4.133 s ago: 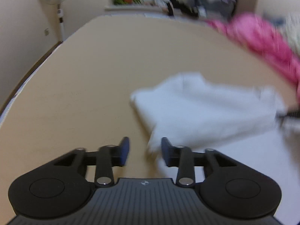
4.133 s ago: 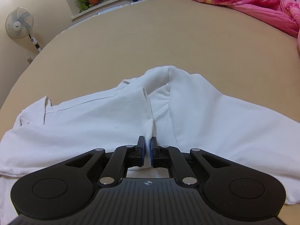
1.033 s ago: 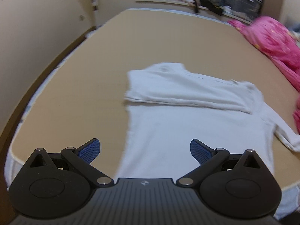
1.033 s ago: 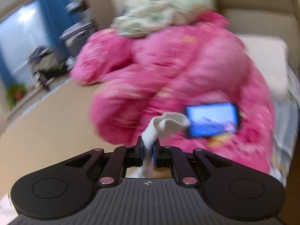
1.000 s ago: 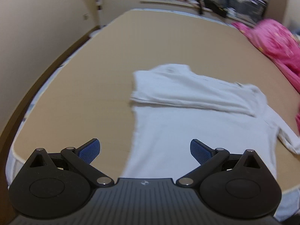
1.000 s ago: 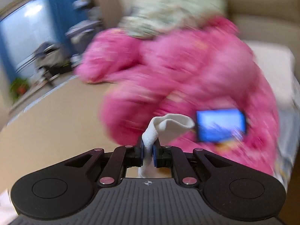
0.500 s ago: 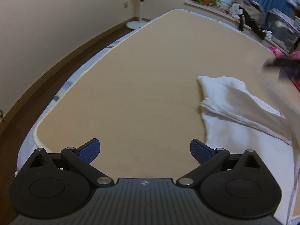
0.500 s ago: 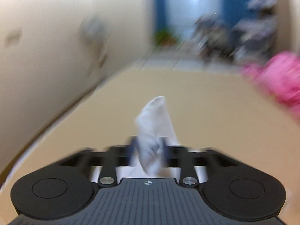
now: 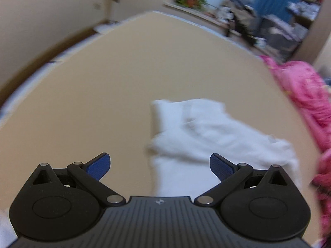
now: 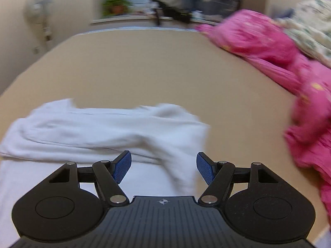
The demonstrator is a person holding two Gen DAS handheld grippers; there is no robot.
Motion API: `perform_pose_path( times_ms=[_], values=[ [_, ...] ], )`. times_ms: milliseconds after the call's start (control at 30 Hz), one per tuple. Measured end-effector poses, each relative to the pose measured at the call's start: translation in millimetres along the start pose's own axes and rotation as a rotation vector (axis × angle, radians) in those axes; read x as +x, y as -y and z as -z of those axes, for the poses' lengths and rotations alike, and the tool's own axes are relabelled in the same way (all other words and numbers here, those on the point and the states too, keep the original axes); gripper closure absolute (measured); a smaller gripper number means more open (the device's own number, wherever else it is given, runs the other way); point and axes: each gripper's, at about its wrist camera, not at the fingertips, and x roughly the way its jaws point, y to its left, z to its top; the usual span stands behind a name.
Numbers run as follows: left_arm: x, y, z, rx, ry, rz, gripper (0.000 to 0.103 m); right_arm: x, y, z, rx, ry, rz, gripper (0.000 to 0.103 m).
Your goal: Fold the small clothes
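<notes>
left wrist: rides behind the left claw [image 9: 160, 166], angled down, white garment [image 9: 206, 136] at 1 o'clock.
right wrist: behind the right claw [image 10: 163, 167], angled down, garment at 10 o'clock.
shared: garment, bed [image 9: 128, 78], pink quilt [image 10: 269, 47].

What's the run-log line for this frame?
left gripper: open, empty | right gripper: open, jaws just opened, sleeve released | white shirt: partly folded on bed
</notes>
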Motion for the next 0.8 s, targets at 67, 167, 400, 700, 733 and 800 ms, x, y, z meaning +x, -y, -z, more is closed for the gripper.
perform_pose_path(
  times_ms=[67, 167, 400, 700, 733, 800],
  values=[
    [30.5, 14.2, -24.0, -0.019, -0.032, 0.031, 0.001, -2.3, 18.7, 12.1, 0.032, -0.009, 0.023, 0.032],
    [83.9, 35.4, -51.1, -0.003, -0.088, -0.009, 0.001, -1.7, 27.6, 31.3, 0.08, -0.011, 0.035, 0.032],
    [166.0, 58.8, -65.1, 0.044, -0.207, -0.138, 0.015, 30.3, 25.2, 38.4, 0.072, -0.006, 0.053, 0.031],
    [163.6, 73.9, -81.0, 0.068, -0.22, -0.161, 0.102, 88.7, -9.1, 37.6, -0.195, -0.034, 0.11, 0.056],
    [152.4, 75.6, -85.9, 0.073, -0.189, -0.14, 0.102, 90.2, -12.1, 38.2, -0.216, 0.0, 0.131, 0.098],
    [129.6, 74.4, -95.5, 0.059, -0.142, -0.097, 0.102, 87.8, -8.2, 34.4, -0.193, 0.055, 0.145, 0.096]
  ],
)
